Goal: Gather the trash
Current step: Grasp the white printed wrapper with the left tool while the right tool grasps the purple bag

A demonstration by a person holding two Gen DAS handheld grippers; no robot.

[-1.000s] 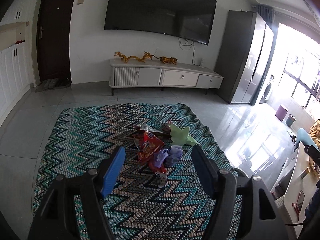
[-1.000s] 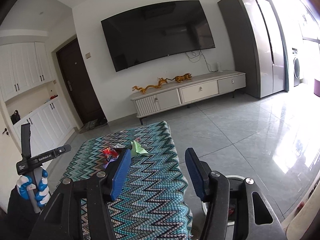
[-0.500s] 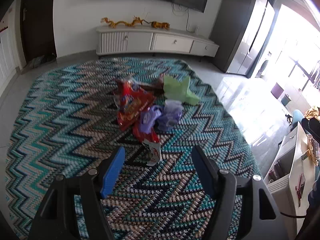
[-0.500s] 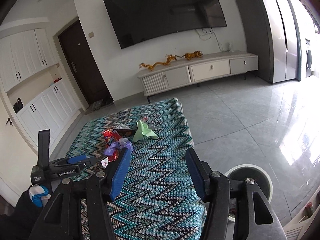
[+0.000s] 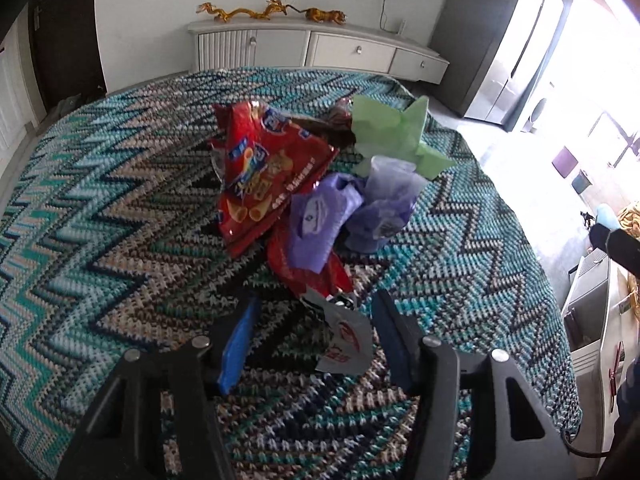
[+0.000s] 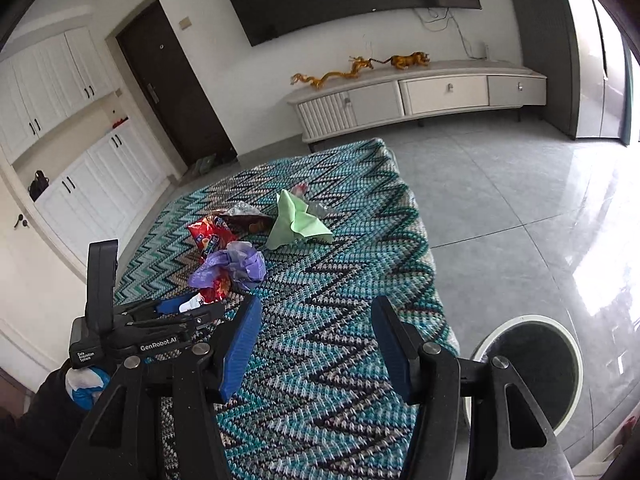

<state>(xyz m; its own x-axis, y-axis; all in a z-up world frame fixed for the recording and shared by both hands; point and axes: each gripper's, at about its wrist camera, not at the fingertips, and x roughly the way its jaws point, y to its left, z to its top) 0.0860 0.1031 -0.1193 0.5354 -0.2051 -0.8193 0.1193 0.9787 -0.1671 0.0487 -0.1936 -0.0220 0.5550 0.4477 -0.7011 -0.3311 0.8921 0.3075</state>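
A pile of trash lies on the zigzag rug (image 5: 100, 220): a red snack bag (image 5: 264, 172), purple plastic bags (image 5: 348, 212), green paper (image 5: 396, 132), and a small silver-red wrapper (image 5: 344, 334) at the near end. My left gripper (image 5: 314, 344) is open, low over the rug, with the silver wrapper between its fingers. My right gripper (image 6: 316, 344) is open and empty above the rug's near right part. The right wrist view shows the left gripper (image 6: 188, 308) at the pile (image 6: 228, 268).
A round white-rimmed bin (image 6: 532, 364) stands on the tile floor right of the rug. A white TV cabinet (image 6: 420, 96) with golden figures lines the far wall. White cupboards (image 6: 72, 152) and a dark door are at the left.
My left gripper has moved forward and down to the pile, so the silver wrapper now lies between its open fingers. My right gripper has tilted down a little toward the rug and bin.
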